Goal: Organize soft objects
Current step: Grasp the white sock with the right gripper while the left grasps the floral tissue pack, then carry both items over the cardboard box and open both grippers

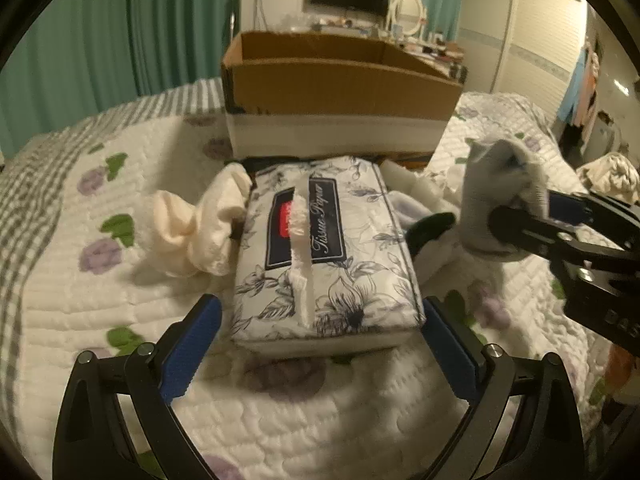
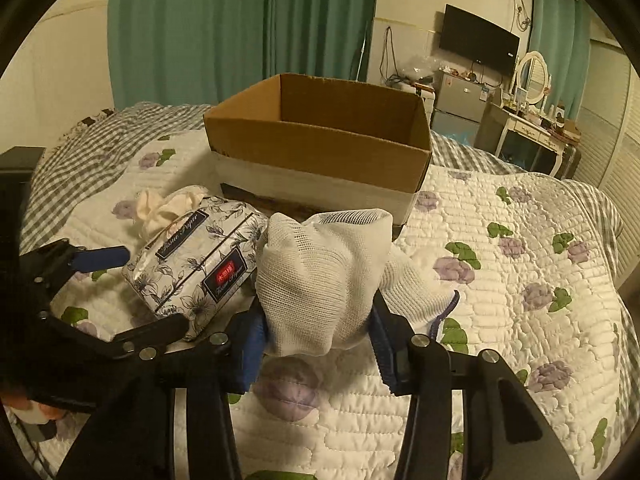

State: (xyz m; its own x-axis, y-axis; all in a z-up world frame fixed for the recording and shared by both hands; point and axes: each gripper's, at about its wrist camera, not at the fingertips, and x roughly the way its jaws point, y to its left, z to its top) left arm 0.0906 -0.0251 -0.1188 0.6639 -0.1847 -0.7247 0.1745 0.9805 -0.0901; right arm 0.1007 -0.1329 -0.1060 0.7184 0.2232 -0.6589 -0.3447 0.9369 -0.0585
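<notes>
Right tongs pinching mesh bag, contents hidden; left tongs spread.

White tissue pack with navy floral print, cream cloth, brown cardboard box, purple-flowered white quilt.

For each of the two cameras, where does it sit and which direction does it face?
Left wrist: on the left gripper, low over the quilt, facing the tissue pack between its open fingers.
Right wrist: on the right gripper, facing the cardboard box; its fingers clamp a white mesh cloth.
Shared: pack, box, cloth, quilt, each other's gripper.
</notes>
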